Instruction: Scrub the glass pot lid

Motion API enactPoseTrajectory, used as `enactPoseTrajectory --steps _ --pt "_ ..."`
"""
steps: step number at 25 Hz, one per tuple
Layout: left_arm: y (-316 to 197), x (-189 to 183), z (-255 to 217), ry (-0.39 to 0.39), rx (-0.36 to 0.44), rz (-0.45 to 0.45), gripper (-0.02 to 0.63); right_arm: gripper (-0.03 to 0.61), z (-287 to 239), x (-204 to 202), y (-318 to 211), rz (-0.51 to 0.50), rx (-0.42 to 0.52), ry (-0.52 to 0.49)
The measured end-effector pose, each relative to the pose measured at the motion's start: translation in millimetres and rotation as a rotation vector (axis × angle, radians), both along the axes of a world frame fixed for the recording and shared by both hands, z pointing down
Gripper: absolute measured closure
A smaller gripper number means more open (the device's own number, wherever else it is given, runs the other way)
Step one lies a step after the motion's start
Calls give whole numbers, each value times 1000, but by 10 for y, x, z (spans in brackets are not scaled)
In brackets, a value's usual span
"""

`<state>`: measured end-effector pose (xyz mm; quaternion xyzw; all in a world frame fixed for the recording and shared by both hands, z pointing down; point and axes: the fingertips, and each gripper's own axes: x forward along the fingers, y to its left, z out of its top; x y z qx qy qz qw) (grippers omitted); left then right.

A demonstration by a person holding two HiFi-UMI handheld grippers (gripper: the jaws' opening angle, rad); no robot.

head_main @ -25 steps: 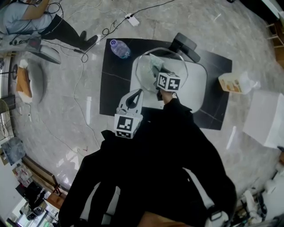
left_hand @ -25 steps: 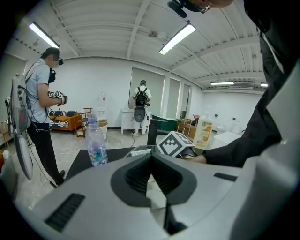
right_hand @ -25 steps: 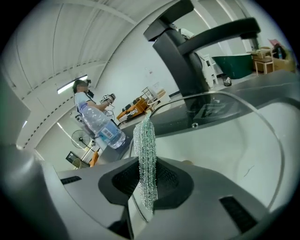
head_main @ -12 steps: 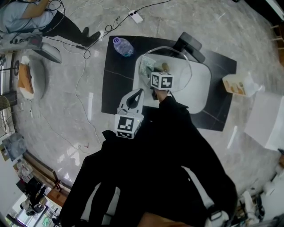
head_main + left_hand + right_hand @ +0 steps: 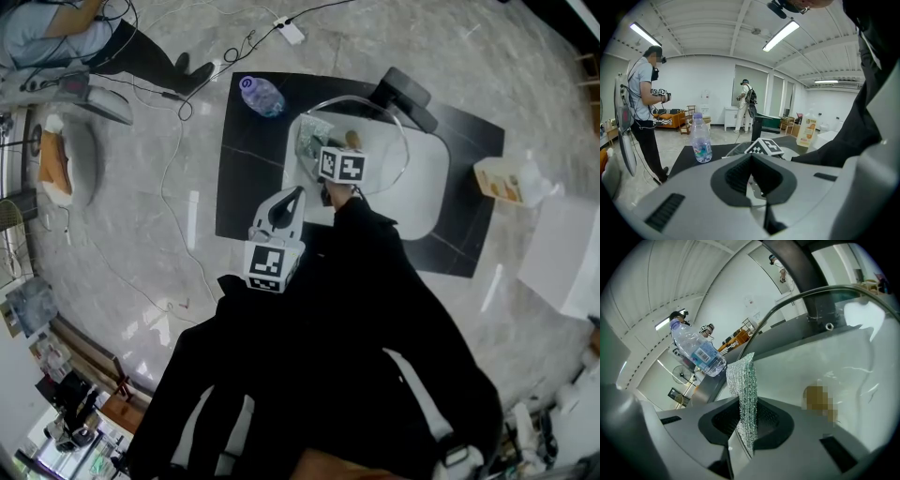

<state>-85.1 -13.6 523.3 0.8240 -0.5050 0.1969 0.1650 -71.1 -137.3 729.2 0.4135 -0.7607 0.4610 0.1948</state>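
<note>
The right gripper's (image 5: 747,423) fingers (image 5: 771,420) are pinched tight on a silvery mesh scrub cloth (image 5: 745,385), which stands up out of them on edge. Just beyond the cloth is the glass pot lid (image 5: 375,141), its metal rim arching over it. I can't tell whether cloth and glass actually touch. The lid sits over a white board (image 5: 422,197) on the black table (image 5: 248,187). The left gripper (image 5: 754,180) hangs back at the table's near edge, its fingers (image 5: 736,176) closed together with nothing between them. A water bottle (image 5: 261,97) stands at the table's far left corner. An orange-labelled bottle (image 5: 504,181) is off past the right end.
</note>
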Motion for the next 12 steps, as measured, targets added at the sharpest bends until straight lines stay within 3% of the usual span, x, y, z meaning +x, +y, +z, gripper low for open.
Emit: enactPoseTrajectory --steps 12 --pt "-21 15 -7 0 -3 1 620 512 101 107 -29 39 -23 59"
